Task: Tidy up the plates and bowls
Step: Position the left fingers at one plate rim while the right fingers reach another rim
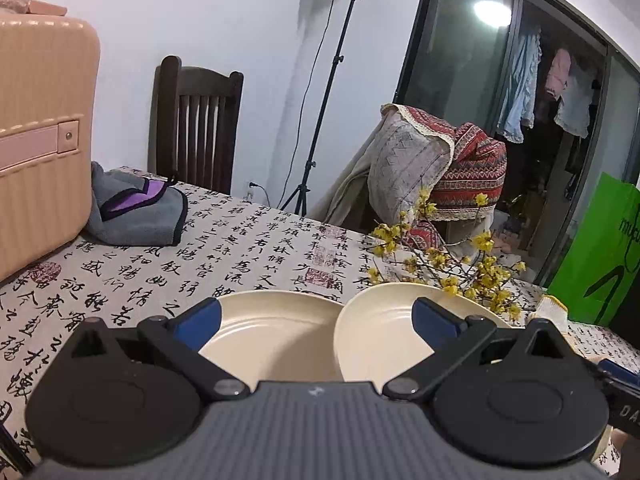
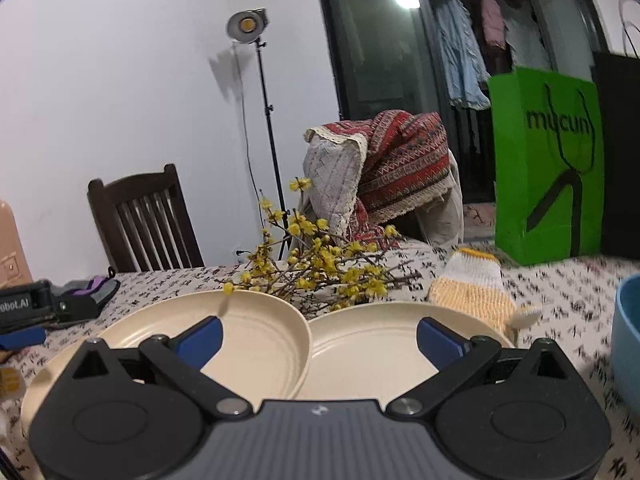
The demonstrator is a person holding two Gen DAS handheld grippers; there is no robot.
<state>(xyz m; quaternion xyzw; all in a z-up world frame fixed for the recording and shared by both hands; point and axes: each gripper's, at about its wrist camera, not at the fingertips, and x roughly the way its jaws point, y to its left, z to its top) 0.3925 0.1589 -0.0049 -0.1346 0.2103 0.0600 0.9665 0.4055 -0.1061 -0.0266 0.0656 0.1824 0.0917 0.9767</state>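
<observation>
Left wrist view: left tool [image 1: 316, 320] hangs low over 2 cream plates, its blue fingers spread wide apart and holding nothing.
Right wrist view: right tool [image 2: 320, 336] sits over the same pair, fingers likewise spread and empty; the left tool's body shows at the far left edge.
Plates: left plate [image 2: 256, 332] and right plate [image 2: 360, 356] lie side by side on the surface [image 1: 160, 264]; in both views the left one's rim seems to overlap or lean on the right one's near edge, though which lies on top I cannot tell for sure.
Bowl: blue bowl [image 2: 626, 340] stands at the right edge, apart from the plates.
Clutter: yellow flowering branches [image 2: 320, 268] lie just behind the plates, a knitted glove [image 2: 472, 288] beside the right plate, a green bag [image 2: 548, 168] further back.
Step in hand: probably picking 1 plate to stack on the other.
Doing it well: take a rim between the fingers on the near side, away from the branches; pinch firmly, since a glazed rim may slip; lift clear of the neighbouring rim before moving sideways; set down centred.
Risk: dragging twigs or knocking the second plate.
</observation>
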